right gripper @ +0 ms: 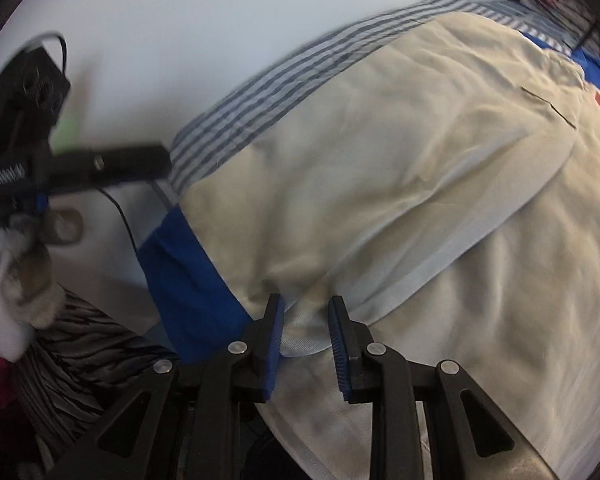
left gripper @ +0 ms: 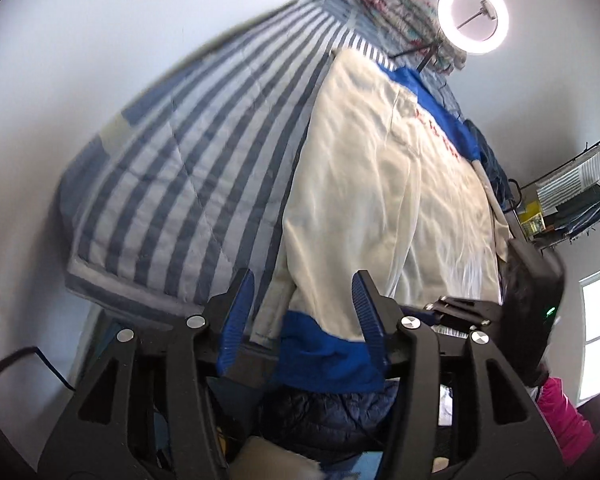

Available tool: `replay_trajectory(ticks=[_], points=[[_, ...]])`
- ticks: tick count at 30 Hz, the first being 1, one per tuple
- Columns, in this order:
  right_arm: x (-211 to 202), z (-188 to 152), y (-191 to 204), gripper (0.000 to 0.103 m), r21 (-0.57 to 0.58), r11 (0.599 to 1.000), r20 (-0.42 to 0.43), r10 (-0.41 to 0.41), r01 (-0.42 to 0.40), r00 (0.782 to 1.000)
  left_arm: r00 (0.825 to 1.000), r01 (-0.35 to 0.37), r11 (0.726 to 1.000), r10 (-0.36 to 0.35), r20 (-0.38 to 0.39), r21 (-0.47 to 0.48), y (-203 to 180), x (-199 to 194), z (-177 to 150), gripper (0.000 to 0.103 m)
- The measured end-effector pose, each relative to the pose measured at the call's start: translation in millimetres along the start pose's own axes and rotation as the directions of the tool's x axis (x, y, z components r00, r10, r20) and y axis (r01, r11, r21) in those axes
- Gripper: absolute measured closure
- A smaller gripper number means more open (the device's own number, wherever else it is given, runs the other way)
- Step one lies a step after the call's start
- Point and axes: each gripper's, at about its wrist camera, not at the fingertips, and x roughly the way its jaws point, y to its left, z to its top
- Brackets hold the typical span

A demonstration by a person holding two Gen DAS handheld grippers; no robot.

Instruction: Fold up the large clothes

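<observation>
A large cream garment [left gripper: 384,184] with blue panels and red lettering lies spread on the striped bed quilt [left gripper: 188,152]. My left gripper [left gripper: 304,300] stands open over the garment's near edge. Its blue cuff [left gripper: 324,356] lies loose between the jaws, and the pads do not press on it. In the right wrist view the same cream garment [right gripper: 400,152] fills the frame. My right gripper [right gripper: 305,320] is shut on a bunched fold of the cream cloth near the blue cuff [right gripper: 184,280]. A lighter grey-white folded band [right gripper: 480,232] runs across the garment.
A ring light [left gripper: 473,16] on a stand and a patterned pillow [left gripper: 396,8] are at the bed's far end. A wire rack [left gripper: 568,200] hangs on the right wall. A dark quilted jacket [left gripper: 328,420] lies below the bed edge. A gloved hand [right gripper: 28,280] holds the other tool.
</observation>
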Motion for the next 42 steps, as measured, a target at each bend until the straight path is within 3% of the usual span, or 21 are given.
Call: replay_trajectory(ticks=[7,10,13,17,21,24,28,32,35,36,37,39,42], points=[[-24,-4,6,0.078,-0.02,0.999,0.054,0.039,-0.038,0.998,0.996,0.063,0.992,-0.068,-0.05,-0.108,18,15,-9,0.051],[-18,-6,11,0.078,-0.04,0.998,0.042,0.057,-0.055,0.997,0.996,0.063,0.993,-0.069,-0.063,-0.101,17,19,-10,0.051],[4,-7,16,0.078,-0.066,0.998,-0.02,-0.013,0.012,1.0,0.994,0.056,0.994,-0.064,-0.092,-0.09,13,29,-13,0.051],[-5,-9,5,0.078,-0.013,0.998,0.0,0.054,-0.054,0.999,0.993,0.048,0.994,-0.058,-0.1,-0.101,16,38,-15,0.051],[-20,-9,-7,0.078,0.033,0.995,0.019,0.09,-0.091,0.996,0.994,0.019,0.997,-0.026,-0.104,-0.069,14,39,-17,0.065],[-33,-2,-14,0.078,0.056,0.993,0.062,0.103,-0.107,0.993,0.995,0.006,0.998,-0.012,-0.101,-0.056,11,40,-16,0.067],[-43,9,-21,0.078,0.065,0.994,0.117,0.08,-0.088,0.99,0.998,-0.008,0.999,0.006,-0.065,-0.038,4,31,-17,0.067],[-24,13,-31,0.078,0.075,0.996,0.076,0.033,-0.039,0.997,0.996,-0.015,0.999,0.012,-0.083,-0.038,4,40,-11,0.063],[-12,6,-37,0.078,0.097,0.995,0.051,0.033,-0.038,0.998,0.995,0.018,0.997,-0.026,-0.095,-0.078,11,49,-8,0.063],[-9,4,-41,0.078,0.107,0.993,0.045,0.035,-0.039,0.998,0.995,0.022,0.997,-0.029,-0.095,-0.078,11,49,-8,0.065],[-8,2,-44,0.078,0.117,0.992,0.042,0.035,-0.039,0.999,0.995,0.023,0.997,-0.029,-0.092,-0.068,10,48,-8,0.079],[-5,-3,-50,0.08,0.145,0.988,0.043,0.044,-0.05,0.998,0.996,0.044,0.998,-0.047,-0.073,-0.044,2,43,-10,0.083],[-7,-5,-58,0.08,0.183,0.98,0.049,0.073,-0.081,0.996,0.998,0.05,0.996,-0.048,-0.028,0.08,-27,30,-14,0.086]])
